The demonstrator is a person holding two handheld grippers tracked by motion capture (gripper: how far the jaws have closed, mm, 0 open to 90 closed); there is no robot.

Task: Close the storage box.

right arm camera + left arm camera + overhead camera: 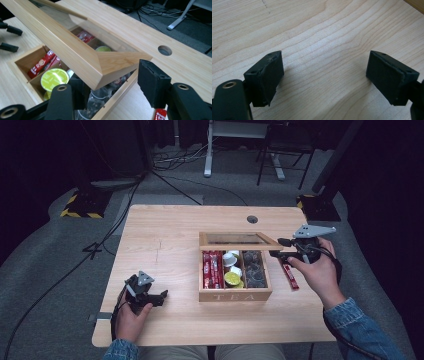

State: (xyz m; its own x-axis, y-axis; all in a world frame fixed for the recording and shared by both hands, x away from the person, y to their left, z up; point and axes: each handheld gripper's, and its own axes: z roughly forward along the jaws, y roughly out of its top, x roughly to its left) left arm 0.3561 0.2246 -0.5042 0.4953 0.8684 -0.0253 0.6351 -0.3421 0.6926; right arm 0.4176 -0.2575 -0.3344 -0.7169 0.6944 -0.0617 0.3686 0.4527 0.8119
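Lid (82, 58) of tea box (235, 295) | half-raised over compartments, corner between right claw (110, 82) jaws, grip unclear | left claw (324, 75) released, idle on desk (165, 245) | advice: hold frame corner firmly, swing gently about hinge.

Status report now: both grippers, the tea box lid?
Left gripper open, over bare table. Right gripper open around lid corner. Lid half raised above tea box.

The person is wearing blue denim sleeves (367, 322); each black hand-held gripper (150, 296) is carrying a grey three-cornered plate and trailing a cable.
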